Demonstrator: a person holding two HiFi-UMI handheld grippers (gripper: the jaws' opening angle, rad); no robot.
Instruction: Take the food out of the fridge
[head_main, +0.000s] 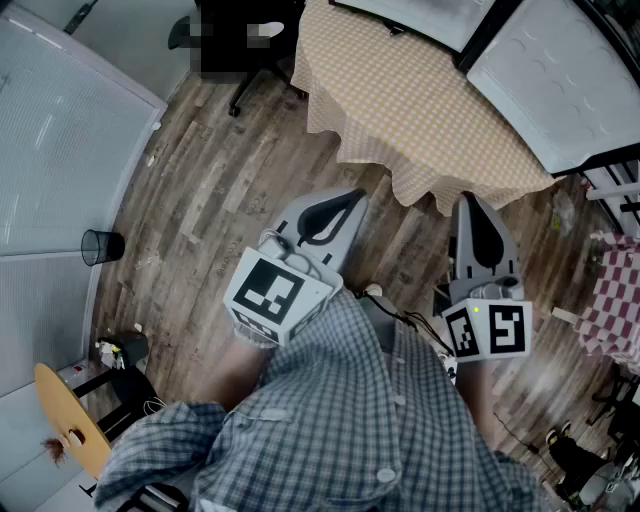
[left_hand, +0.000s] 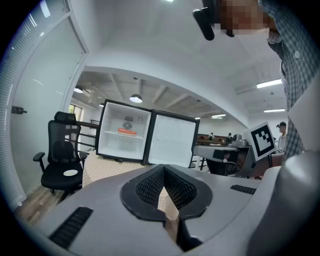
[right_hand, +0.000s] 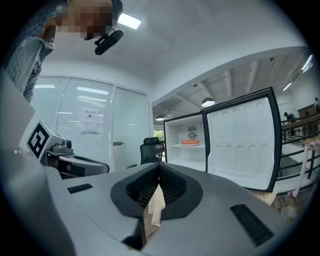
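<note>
A small white fridge (left_hand: 124, 138) stands open on a table with a tan checked cloth (head_main: 420, 100). On its upper shelf lies a long orange piece of food (left_hand: 127, 131), which also shows in the right gripper view as the same orange food (right_hand: 189, 142). The fridge door (right_hand: 242, 145) swings out to the right. My left gripper (head_main: 345, 200) and right gripper (head_main: 470, 205) are held side by side before the table edge, well short of the fridge. The left gripper's tips (left_hand: 163, 169) meet with nothing between them. The right gripper's tips (right_hand: 159, 166) also meet, empty.
A black office chair (left_hand: 62, 155) stands left of the table. A black wire bin (head_main: 101, 245) sits by the glass wall at the left, a round wooden stool (head_main: 70, 430) behind me. A red checked cloth (head_main: 615, 300) is at the right.
</note>
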